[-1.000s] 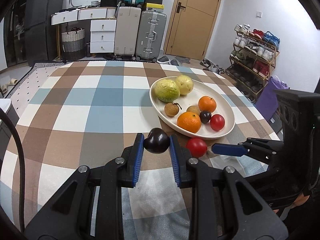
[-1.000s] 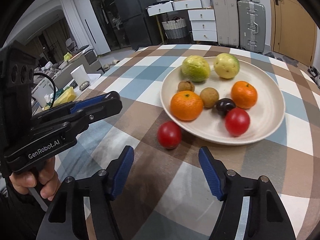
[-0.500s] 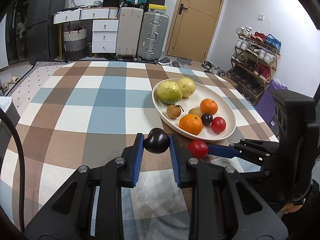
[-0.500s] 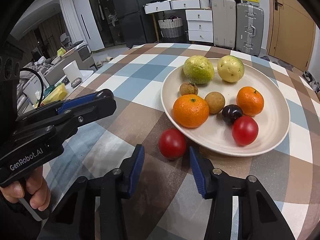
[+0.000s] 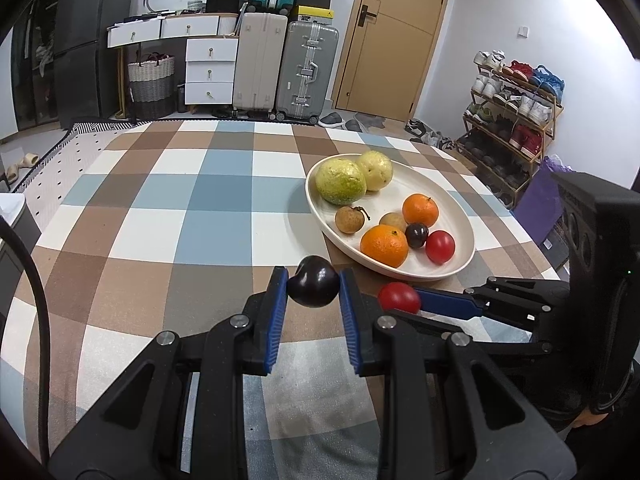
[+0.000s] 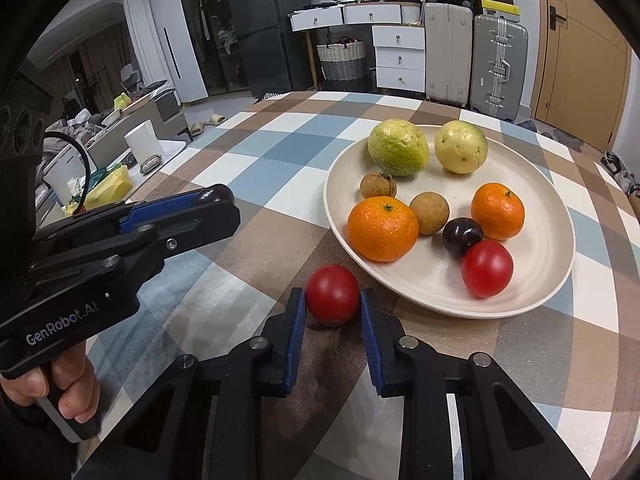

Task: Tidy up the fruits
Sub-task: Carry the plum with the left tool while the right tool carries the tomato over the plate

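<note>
My left gripper (image 5: 313,286) is shut on a dark plum (image 5: 314,286) and holds it above the checked tablecloth, left of the plate. It also shows in the right wrist view (image 6: 208,200). My right gripper (image 6: 333,300) is shut on a red tomato (image 6: 333,294) that rests on the cloth just in front of the cream oval plate (image 6: 532,280). The tomato also shows in the left wrist view (image 5: 399,298). The plate (image 5: 460,224) holds two green guavas, two oranges, two brown longans, a dark plum and a red tomato.
The checked tablecloth (image 5: 192,216) covers the table. Suitcases (image 5: 308,68), white drawers and a basket stand beyond the far edge. A shoe rack (image 5: 516,100) is at the right. A low table with clutter (image 6: 120,168) is left of the table.
My right gripper moved forward around the loose red tomato and its jaws closed onto it. My left gripper kept the dark plum and barely moved.
</note>
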Demonstrator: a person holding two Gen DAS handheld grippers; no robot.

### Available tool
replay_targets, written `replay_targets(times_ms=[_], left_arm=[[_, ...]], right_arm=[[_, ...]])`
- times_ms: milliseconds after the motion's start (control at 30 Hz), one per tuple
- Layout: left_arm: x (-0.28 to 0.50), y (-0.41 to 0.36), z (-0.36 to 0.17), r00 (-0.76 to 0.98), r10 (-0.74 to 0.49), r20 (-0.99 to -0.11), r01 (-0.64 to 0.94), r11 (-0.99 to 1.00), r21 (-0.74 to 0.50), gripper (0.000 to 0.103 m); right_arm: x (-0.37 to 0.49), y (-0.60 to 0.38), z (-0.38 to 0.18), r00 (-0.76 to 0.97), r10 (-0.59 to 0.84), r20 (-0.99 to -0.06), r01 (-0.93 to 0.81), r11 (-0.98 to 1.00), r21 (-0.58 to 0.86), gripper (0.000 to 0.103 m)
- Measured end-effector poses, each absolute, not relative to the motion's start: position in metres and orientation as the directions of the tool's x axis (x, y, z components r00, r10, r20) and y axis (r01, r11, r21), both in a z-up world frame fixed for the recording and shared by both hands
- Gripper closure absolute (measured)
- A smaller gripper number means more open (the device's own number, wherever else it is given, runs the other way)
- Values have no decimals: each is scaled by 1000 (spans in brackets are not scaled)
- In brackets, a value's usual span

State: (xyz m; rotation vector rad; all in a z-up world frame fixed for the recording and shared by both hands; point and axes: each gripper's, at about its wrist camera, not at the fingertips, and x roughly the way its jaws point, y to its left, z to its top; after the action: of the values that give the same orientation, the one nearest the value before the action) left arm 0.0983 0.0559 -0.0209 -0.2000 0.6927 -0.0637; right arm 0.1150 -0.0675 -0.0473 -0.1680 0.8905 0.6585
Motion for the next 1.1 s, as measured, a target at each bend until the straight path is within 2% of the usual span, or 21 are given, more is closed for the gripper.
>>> replay_targets(times_ms=[433,800,1100], left_arm=[[101,54,-26,763,-117,-636,-14,980,-197,80],[101,54,-27,763,-117,-636,-13,980,-196,80],[108,44,-28,766,-137,-628,15,981,-195,80]], right_arm=[[102,-93,-16,504,521,-689,-622,772,129,75],[128,-132,4,594,490,-638,-555,824,116,75],[152,-165,-4,640,453,-621,-472,869,148,75]])
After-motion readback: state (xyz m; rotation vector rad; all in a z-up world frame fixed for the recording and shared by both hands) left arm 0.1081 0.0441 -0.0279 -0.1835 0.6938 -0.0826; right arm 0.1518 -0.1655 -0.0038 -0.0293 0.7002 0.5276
